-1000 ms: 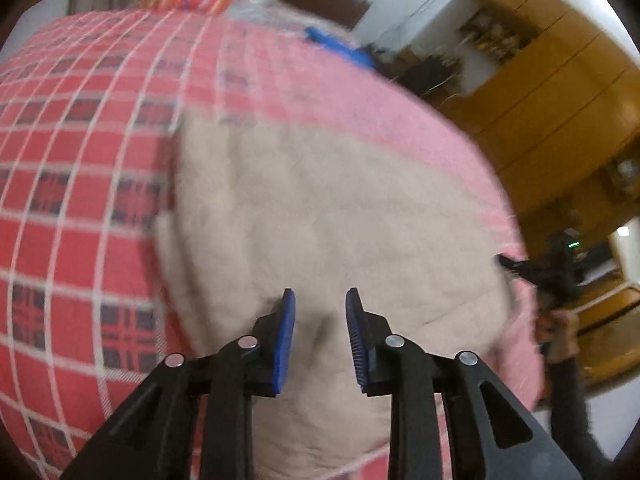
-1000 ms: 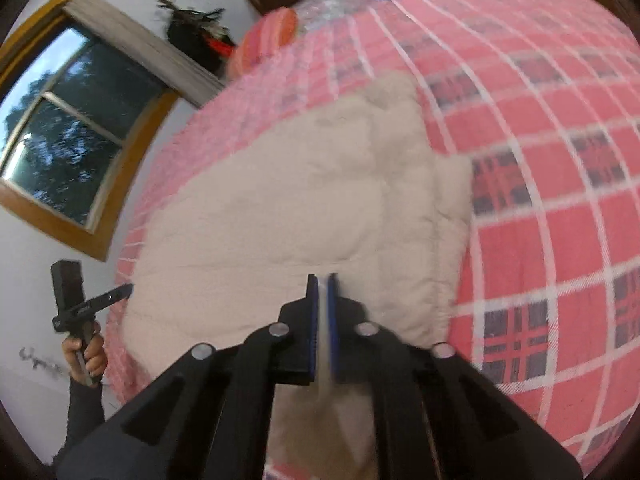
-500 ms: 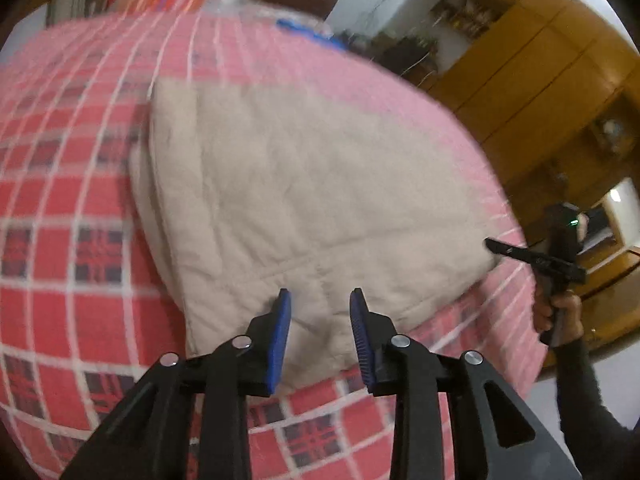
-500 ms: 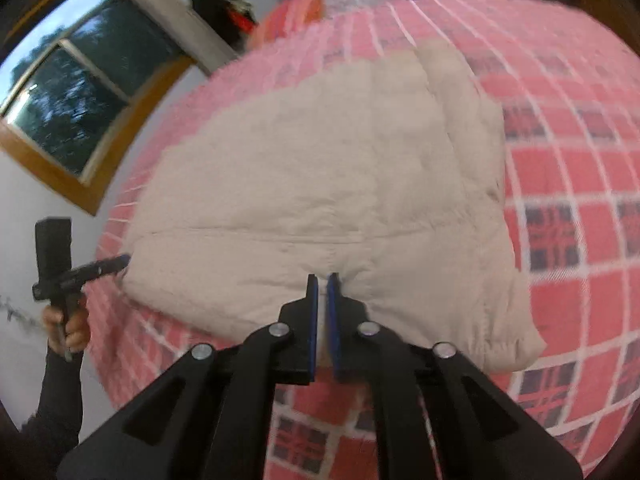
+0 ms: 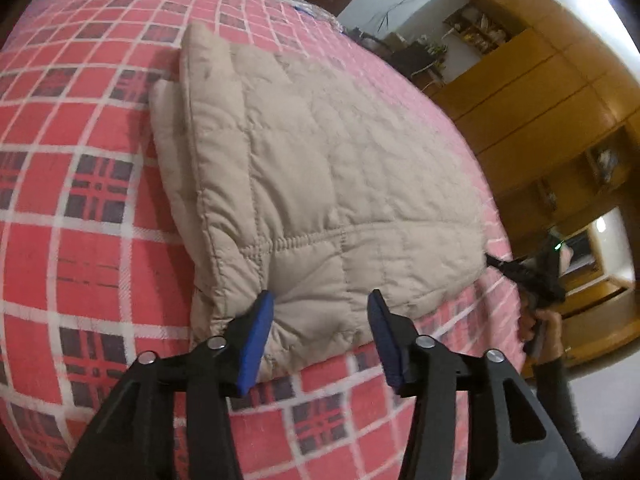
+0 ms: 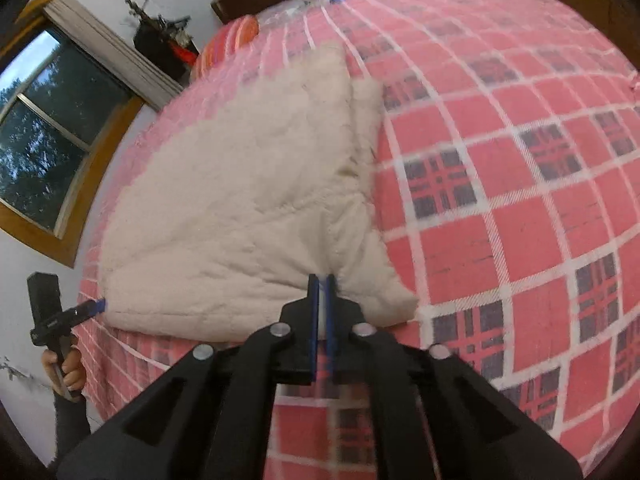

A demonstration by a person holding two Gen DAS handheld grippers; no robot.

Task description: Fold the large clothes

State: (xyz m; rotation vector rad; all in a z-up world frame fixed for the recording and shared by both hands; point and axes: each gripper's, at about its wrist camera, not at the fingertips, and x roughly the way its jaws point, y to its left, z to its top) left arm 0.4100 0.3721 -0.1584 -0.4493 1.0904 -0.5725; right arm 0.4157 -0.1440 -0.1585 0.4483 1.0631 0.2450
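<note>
Lying flat on a bed covered by a red, white and navy plaid bedspread (image 5: 80,160): a folded beige quilted puffer garment (image 5: 320,160), roughly oblong. Long axis running from the bed's near edge away toward an orange striped pillow (image 6: 228,40) at the far end, slanting slightly left in the left wrist view. Short end with the stitched band pointing back at the cameras, close to the near edge of the bed. A lower layer peeking out along one long side: on the left in the left wrist view, on the right in the right wrist view.

Left tool (image 5: 320,308): spread wide, gripping nothing, blue pads (image 5: 256,336) standing on either side of the garment's near end close to its corner; touching or just short of the cloth, cannot tell.

Right tool (image 6: 322,288): pinched closed on the garment's near edge, a sliver of pale cloth showing between the blue pads, puckers radiating from the pinch.

Off the right side of the bed in the left wrist view: a hand (image 5: 544,324) on the right tool's handle, wooden cabinets (image 5: 540,100) behind. Beyond the bed in the right wrist view: a wood-framed window (image 6: 48,120).
</note>
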